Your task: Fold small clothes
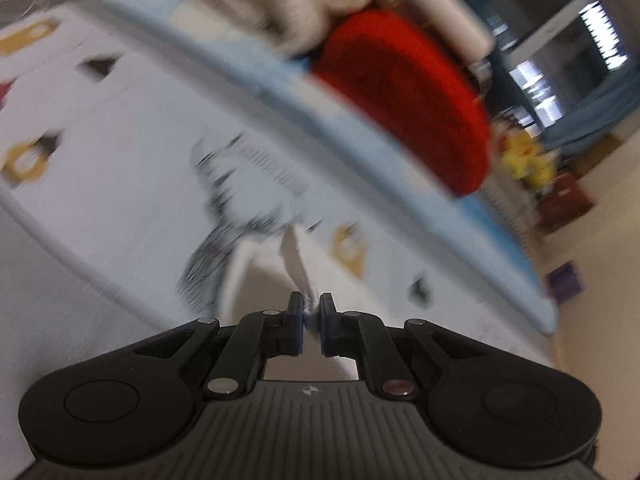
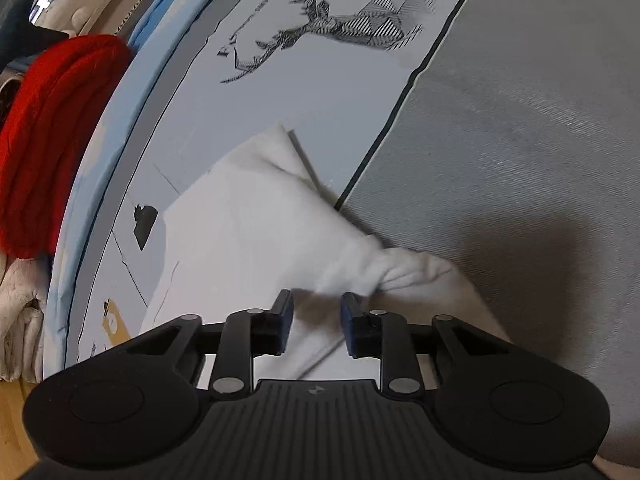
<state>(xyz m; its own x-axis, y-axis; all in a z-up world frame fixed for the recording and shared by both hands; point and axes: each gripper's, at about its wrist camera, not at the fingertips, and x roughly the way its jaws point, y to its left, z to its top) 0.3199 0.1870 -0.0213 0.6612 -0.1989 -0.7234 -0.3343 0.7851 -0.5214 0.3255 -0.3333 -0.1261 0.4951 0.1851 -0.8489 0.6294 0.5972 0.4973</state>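
Note:
A small white garment (image 2: 256, 220) lies on a pale sheet printed with a striped deer (image 2: 340, 28). In the right wrist view my right gripper (image 2: 316, 312) hangs just over the garment's near bunched edge, jaws apart, nothing between them. In the blurred left wrist view my left gripper (image 1: 312, 308) is shut on a thin edge of the white garment (image 1: 296, 264), which stretches away from the fingertips and is lifted off the sheet.
A folded red knit (image 2: 48, 136) (image 1: 408, 96) and cream fluffy clothes (image 1: 304, 4) (image 2: 20, 320) lie stacked along the light-blue border (image 1: 360, 152). A grey cover (image 2: 520, 160) lies to the right. A window (image 1: 580, 40) and yellow flowers (image 1: 524, 160) show in the room behind.

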